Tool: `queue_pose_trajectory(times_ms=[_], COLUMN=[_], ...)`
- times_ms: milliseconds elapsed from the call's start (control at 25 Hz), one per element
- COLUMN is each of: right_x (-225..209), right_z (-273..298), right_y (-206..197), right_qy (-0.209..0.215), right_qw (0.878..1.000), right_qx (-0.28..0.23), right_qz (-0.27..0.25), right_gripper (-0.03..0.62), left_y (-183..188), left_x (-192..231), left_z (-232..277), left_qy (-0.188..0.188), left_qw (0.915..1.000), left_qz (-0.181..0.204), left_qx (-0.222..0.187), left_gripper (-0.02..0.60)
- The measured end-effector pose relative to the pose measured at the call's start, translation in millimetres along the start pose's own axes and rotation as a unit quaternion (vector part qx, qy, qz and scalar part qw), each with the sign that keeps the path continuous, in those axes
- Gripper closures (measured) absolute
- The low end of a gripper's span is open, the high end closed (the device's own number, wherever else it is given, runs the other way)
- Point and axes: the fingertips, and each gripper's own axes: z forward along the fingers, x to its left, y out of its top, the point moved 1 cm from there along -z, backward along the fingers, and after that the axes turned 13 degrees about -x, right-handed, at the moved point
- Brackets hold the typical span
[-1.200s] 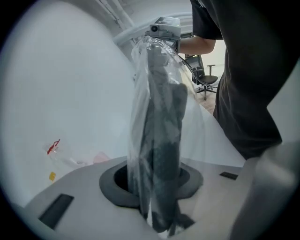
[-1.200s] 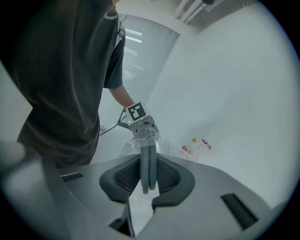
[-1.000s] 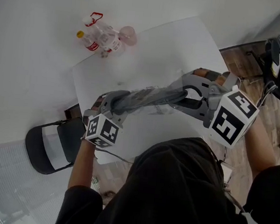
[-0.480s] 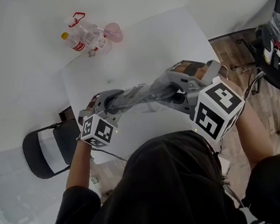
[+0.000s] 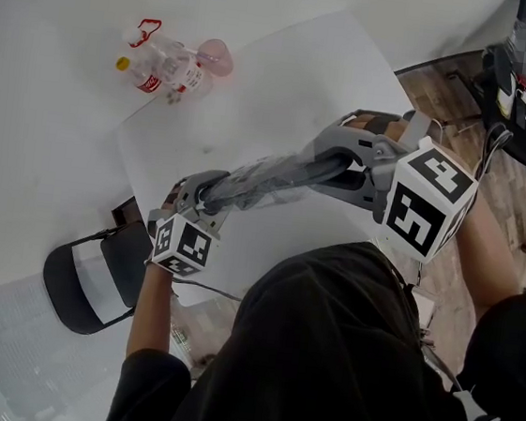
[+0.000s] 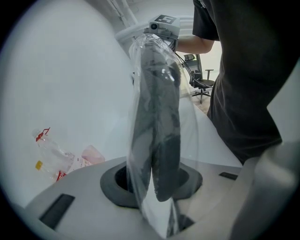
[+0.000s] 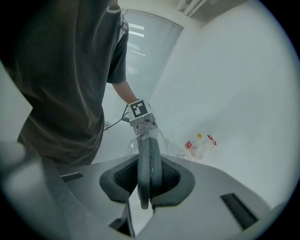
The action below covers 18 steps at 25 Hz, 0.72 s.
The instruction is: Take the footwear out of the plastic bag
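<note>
A clear plastic bag point(image 5: 267, 179) with dark grey footwear point(image 6: 159, 117) inside hangs stretched between my two grippers above the white table point(image 5: 288, 76). My left gripper point(image 5: 201, 193) is shut on the bag's lower end, and the thin plastic point(image 6: 187, 136) runs down between its jaws. My right gripper point(image 5: 343, 171) is shut on the footwear's grey sole point(image 7: 150, 168), which stands edge-on between the pads. Its jaws have just been closing on that sole. The right gripper view shows the left gripper point(image 7: 140, 115) at the bundle's far end.
Two plastic bottles point(image 5: 161, 69) and a pink cup point(image 5: 216, 58) lie at the table's far left corner. A folding chair point(image 5: 95, 275) stands at the near left of the table. An office chair point(image 5: 525, 103) stands on the wooden floor at the right.
The bagged footwear now lies straighter and tauter between the grippers. The right gripper has shifted a little to the right; the left gripper has stayed in place.
</note>
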Motion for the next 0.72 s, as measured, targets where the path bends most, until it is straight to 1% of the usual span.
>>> queue_pose_trajectory(times_ms=[160, 520, 640, 680, 720], right_x=[2, 1, 0, 0, -1], right_z=[-8, -15, -18, -19, -20], right_y=[1, 2, 4, 4, 5], right_qy=[-0.004, -0.009, -0.009, -0.01, -0.012], right_qw=[1.0, 1.0, 1.0, 1.0, 1.0], right_qx=[-0.002, -0.007, -0.009, -0.011, -0.011], right_qz=[0.002, 0.009, 0.013, 0.015, 0.018], right_gripper=[0.517, 0.517, 0.517, 0.517, 0.517], left_y=[-2, -7, -10, -14, -19], left_x=[-3, -2, -3, -2, -1], left_z=[-2, -6, -10, -12, -14], left_qy=[0.003, 0.014, 0.016, 0.021, 0.028], left_qw=[1.0, 0.9998, 0.9997, 0.9996, 0.9993], left_qz=[-0.002, -0.016, -0.014, -0.011, -0.011], left_qx=[0.004, 0.0, 0.01, 0.016, 0.022], left_gripper=[0.459, 0.465, 0.468, 0.479, 0.508])
